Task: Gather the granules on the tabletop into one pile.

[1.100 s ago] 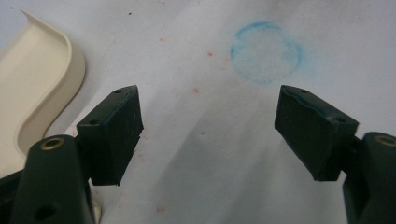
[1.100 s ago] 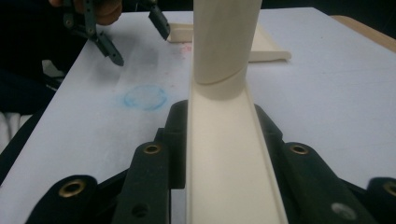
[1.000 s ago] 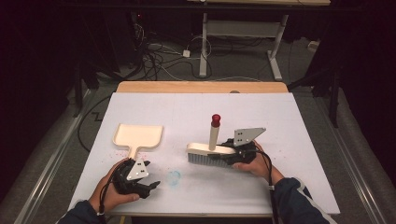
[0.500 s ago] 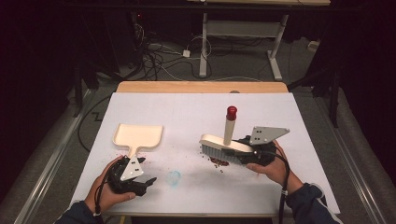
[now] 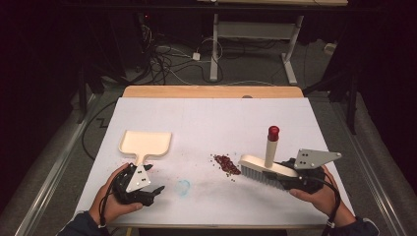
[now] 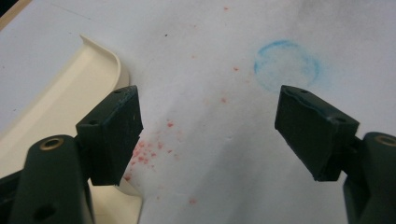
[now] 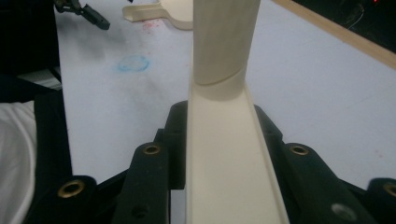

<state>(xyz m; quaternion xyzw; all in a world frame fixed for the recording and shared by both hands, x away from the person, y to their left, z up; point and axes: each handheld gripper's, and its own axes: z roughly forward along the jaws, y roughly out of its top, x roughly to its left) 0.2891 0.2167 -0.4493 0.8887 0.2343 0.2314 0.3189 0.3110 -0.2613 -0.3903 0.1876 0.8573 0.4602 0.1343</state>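
- So, high view: right gripper (image 5: pixel 285 178) clamps the cream brush (image 5: pixel 268 167) near the tabletop's (image 5: pixel 206 118) right front edge; red crumbs (image 5: pixel 227 164) just left of the bristles, far half bare.
- Left gripper view: left gripper (image 6: pixel 208 128) jaws apart, holding nothing; dustpan (image 6: pixel 65 107) beside the left jaw.
- Right gripper view: brush back clamped between the jaws, handle upright.

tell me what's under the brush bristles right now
The brush, held in the right tool, has white table beneath; red crumbs lie beside it. Anything under the bristles is hidden.
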